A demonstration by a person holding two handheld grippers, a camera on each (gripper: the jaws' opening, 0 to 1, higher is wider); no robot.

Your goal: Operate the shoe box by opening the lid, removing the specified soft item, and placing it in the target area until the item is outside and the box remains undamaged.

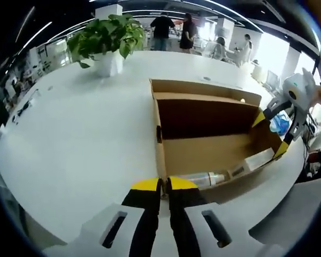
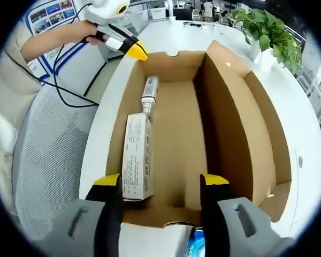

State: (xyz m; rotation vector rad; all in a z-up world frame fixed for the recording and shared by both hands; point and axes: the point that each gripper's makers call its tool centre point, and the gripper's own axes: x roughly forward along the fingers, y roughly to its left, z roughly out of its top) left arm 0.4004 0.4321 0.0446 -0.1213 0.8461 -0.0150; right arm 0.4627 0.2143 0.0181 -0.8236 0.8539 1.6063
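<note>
- Left gripper (image 1: 164, 184), jaws pressed together, pinches the shoe box (image 1: 203, 152) end wall, steadying it.
- Right gripper (image 2: 160, 184) is spread over the opposite end.
- The tube (image 2: 149, 91) and carton (image 2: 136, 155) lie along one inner wall.
- Reach in gently; avoid bending cardboard.

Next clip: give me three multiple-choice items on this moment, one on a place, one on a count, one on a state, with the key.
1. Where does the potted plant stand?
A. on the white table beyond the box
B. inside the box
C. on the floor

2. How many items lie in the shoe box?
A. none
B. two
C. five

3. How is the box lid?
A. taped shut
B. folded open
C. torn off

Key: 1 A, its pot sits on the tabletop; 2 B, a carton and a tube lie end to end; 3 B, the lid stands back, interior exposed.
</note>
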